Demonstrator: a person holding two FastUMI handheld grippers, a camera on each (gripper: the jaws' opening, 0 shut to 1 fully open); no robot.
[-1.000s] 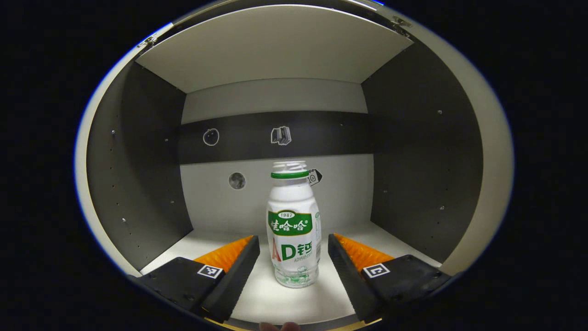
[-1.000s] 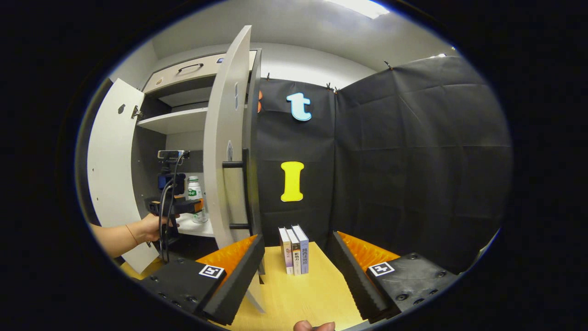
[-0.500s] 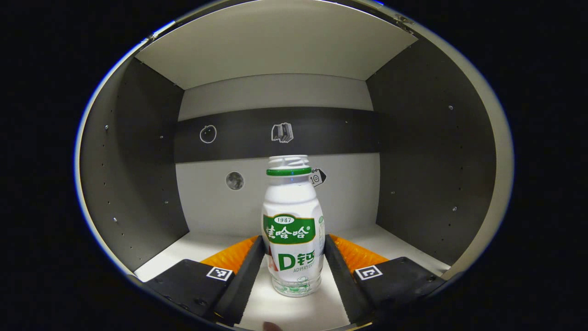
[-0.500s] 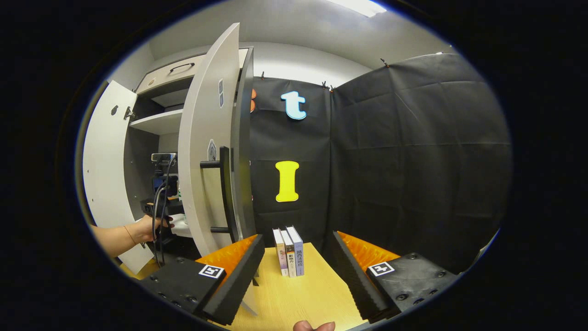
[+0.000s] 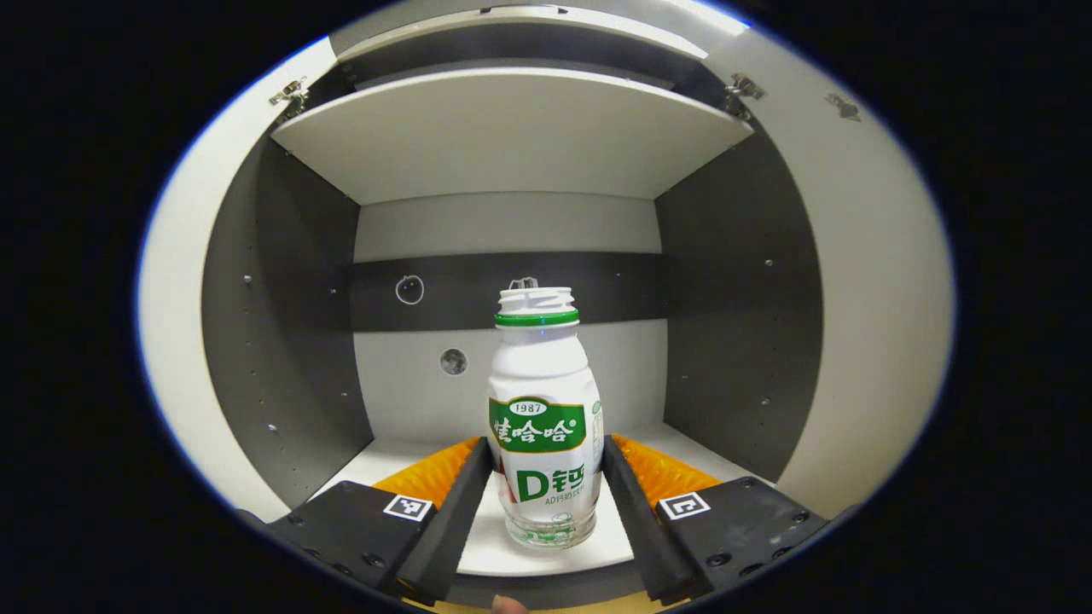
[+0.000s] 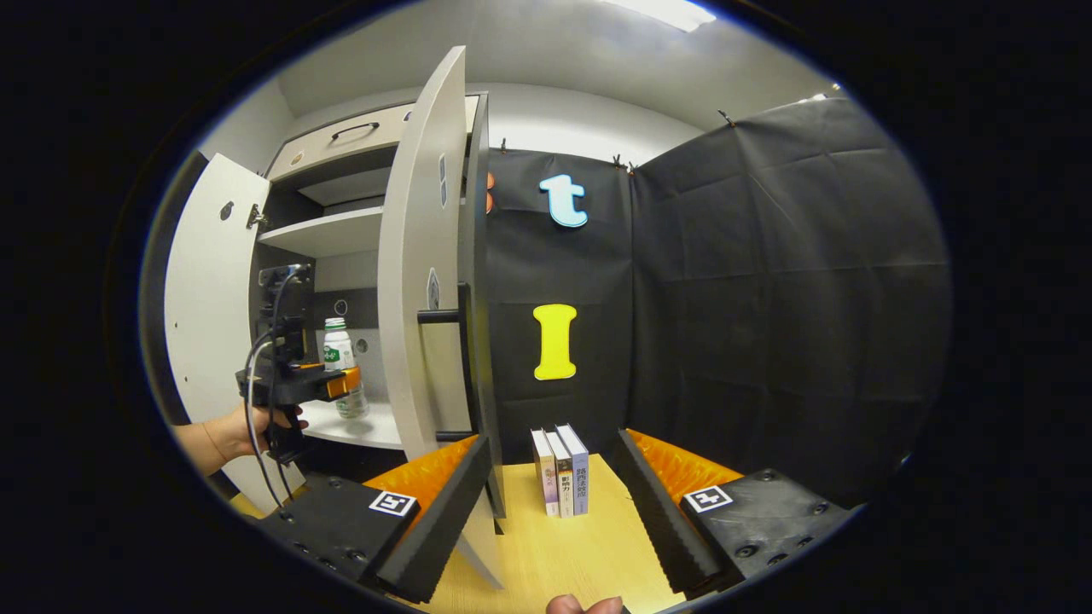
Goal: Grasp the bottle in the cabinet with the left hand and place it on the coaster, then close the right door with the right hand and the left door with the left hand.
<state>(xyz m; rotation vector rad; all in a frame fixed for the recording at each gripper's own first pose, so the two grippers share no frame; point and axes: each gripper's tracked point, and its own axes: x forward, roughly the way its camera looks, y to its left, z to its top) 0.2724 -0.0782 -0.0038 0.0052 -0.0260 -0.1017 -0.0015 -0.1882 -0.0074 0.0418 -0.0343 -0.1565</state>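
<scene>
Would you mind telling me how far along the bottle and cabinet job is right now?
Done: the left gripper has shut its jaws on the bottle. In hand: carrying it out; the bottle is at the front edge of the cabinet shelf. Left: setting it on the coaster, then closing the right door and left door, both wide open. The right gripper hangs open over the table.

In the lower centre of the left gripper view, our left gripper (image 5: 544,477) has both fingers pressed against the sides of the bottle (image 5: 543,426). At the left of the right gripper view, our left hand (image 6: 243,426) grips its handle, forearm reaching in from the frame's left edge. Our right gripper (image 6: 550,495), bottom centre there, holds its fingers wide apart, clasping nothing.
</scene>
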